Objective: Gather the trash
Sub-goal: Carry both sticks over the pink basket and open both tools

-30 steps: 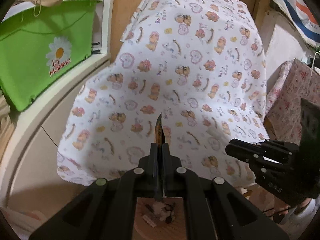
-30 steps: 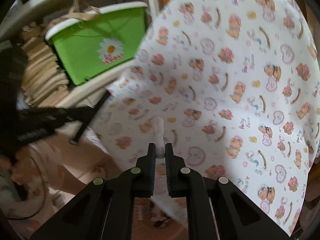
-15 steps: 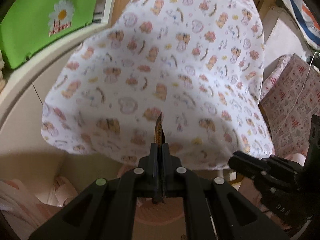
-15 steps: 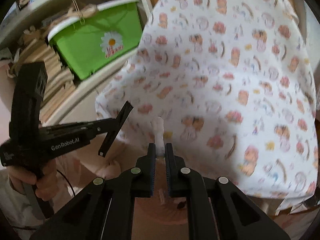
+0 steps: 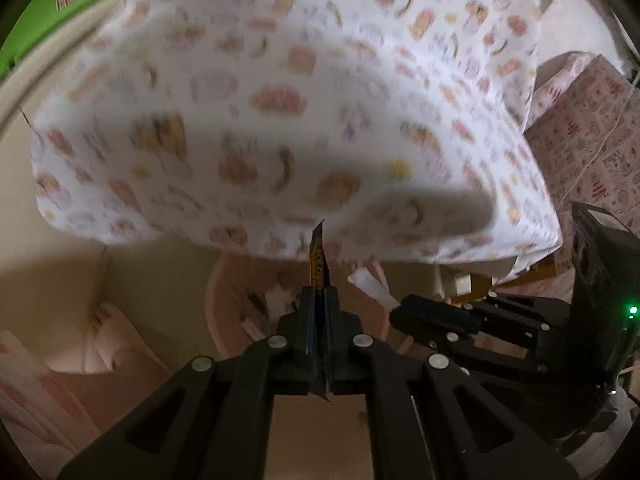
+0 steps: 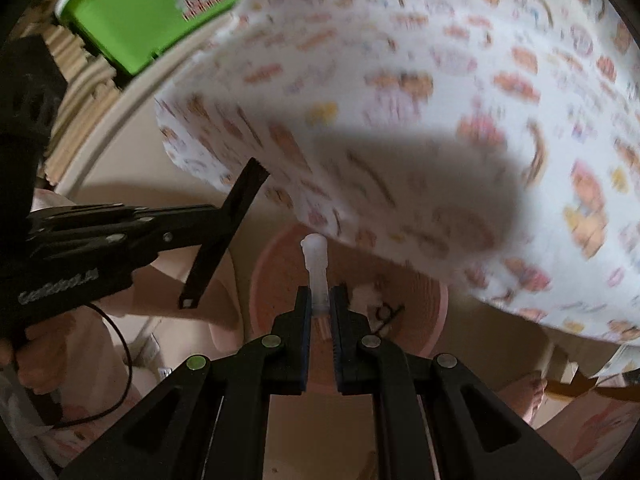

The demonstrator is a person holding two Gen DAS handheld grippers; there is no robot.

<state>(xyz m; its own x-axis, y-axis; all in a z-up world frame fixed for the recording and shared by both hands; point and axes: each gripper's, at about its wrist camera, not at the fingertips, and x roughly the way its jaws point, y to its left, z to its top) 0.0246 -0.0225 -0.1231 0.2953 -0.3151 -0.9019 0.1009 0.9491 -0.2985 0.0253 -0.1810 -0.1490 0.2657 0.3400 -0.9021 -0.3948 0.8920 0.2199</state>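
Observation:
My left gripper (image 5: pixel 319 300) is shut on a thin dark wrapper with yellow print (image 5: pixel 318 260), held edge-on above a pink trash bin (image 5: pixel 224 320) on the floor. My right gripper (image 6: pixel 320 300) is shut on a small white plastic tube (image 6: pixel 315 260) and hangs over the same pink bin (image 6: pixel 424 320), which holds a few scraps. In the left wrist view the right gripper (image 5: pixel 400 310) sits just to the right with the white tube (image 5: pixel 372 288) sticking out. In the right wrist view the left gripper (image 6: pixel 224 232) is at the left with the wrapper seen flat.
A table under a white cartoon-print cloth (image 5: pixel 300 100) overhangs the bin. A green tub with a daisy logo (image 6: pixel 160 8) sits on a shelf at the left, above stacked paper (image 6: pixel 80 92). A pink patterned box (image 5: pixel 592 128) stands at the right. A bare foot (image 6: pixel 528 396) is near the bin.
Both grippers have dropped from over the tabletop to below its edge. The pink bin has come into fuller view under both, and each still holds its piece.

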